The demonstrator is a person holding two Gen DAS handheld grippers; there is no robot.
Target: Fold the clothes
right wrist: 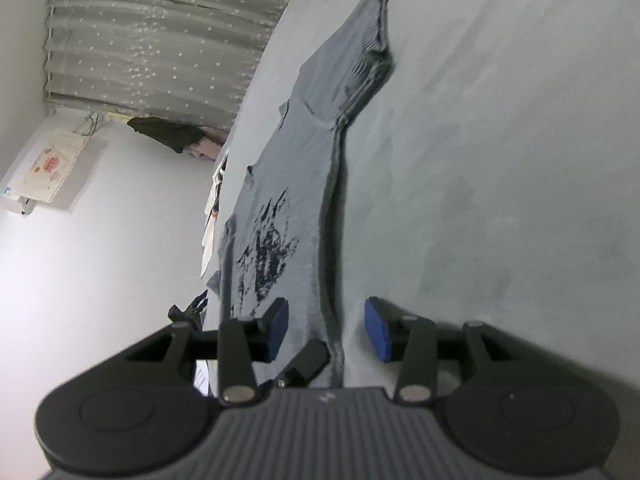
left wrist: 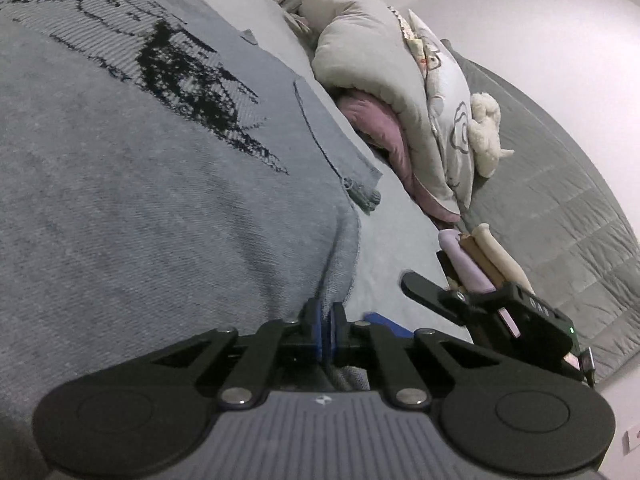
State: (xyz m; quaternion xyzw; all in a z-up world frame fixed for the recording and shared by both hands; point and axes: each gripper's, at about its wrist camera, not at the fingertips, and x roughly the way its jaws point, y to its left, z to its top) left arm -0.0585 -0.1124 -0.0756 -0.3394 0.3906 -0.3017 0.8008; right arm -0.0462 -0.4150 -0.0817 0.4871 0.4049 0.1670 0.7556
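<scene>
One blue-grey knitted sweater (left wrist: 132,184) with a black jagged print is lying spread flat on the pale grey bed sheet (left wrist: 400,240), one frayed sleeve cuff resting at its edge. In the left wrist view, the left gripper (left wrist: 326,330) is pinching the sweater's hem edge, its two blue-padded fingers (left wrist: 318,332) pressing together on the fabric with no gap showing. In the right wrist view, the right gripper (right wrist: 328,330) is hovering at the near end of the sweater (right wrist: 288,216), its two blue fingers (right wrist: 378,328) standing apart; the garment's folded edge is running between them, but the pads are not pressing on it. The right gripper's black body is also showing in the left view, just beside the left one.

Beyond the sweater, one heap of bedding (left wrist: 384,92) is lying against the bed's far side: a beige quilt, one pink cushion under it, and one white plush toy (left wrist: 486,132) beside it. Three folded pieces in lilac, brown and cream (left wrist: 476,256) are sitting side by side nearer. One grey star-dotted curtain (right wrist: 160,40) is hanging behind the bed.
</scene>
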